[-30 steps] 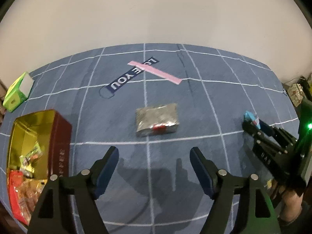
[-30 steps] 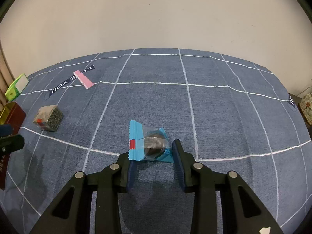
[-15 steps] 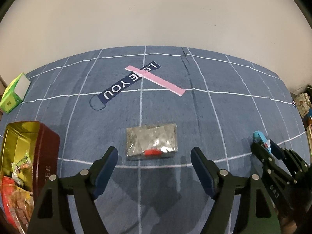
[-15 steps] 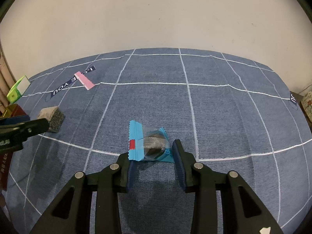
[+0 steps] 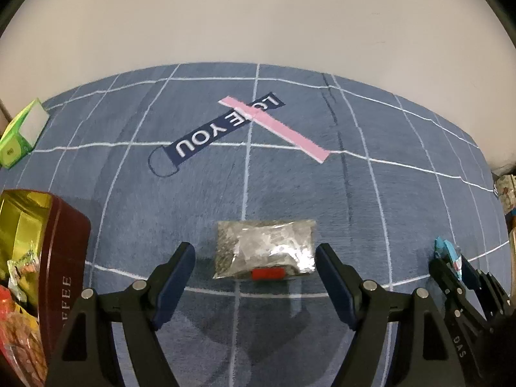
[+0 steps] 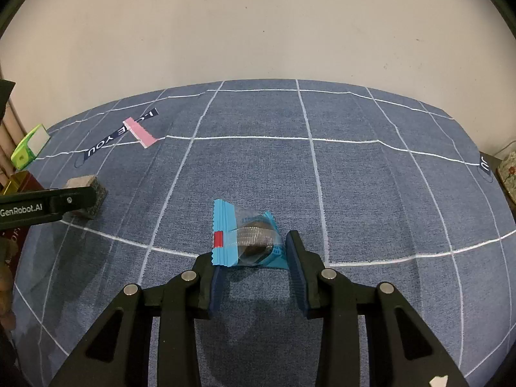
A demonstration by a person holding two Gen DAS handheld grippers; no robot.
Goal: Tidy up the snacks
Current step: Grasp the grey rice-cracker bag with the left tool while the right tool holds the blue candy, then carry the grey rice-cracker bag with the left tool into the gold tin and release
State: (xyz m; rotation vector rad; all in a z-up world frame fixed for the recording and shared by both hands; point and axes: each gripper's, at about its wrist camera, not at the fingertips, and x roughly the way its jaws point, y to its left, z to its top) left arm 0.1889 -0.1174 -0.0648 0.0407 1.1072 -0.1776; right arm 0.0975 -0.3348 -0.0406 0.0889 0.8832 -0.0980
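Note:
A clear grey snack packet with a red tab lies on the blue checked cloth. My left gripper is open, its fingers on either side of the packet and apart from it. The packet also shows in the right wrist view, partly behind the left gripper's finger. My right gripper is shut on a blue cookie wrapper and holds it over the cloth. The wrapper also shows in the left wrist view. A dark red tin with several snacks inside stands at the left.
A green and white box lies at the far left edge of the cloth. A pink strip crosses a navy "LOVE YOU" label further back. A patterned box sits off the cloth's right edge. A plain wall stands behind.
My left gripper has moved forward and right, so the grey packet now sits between its open fingers. The right gripper still holds the blue wrapper in place.

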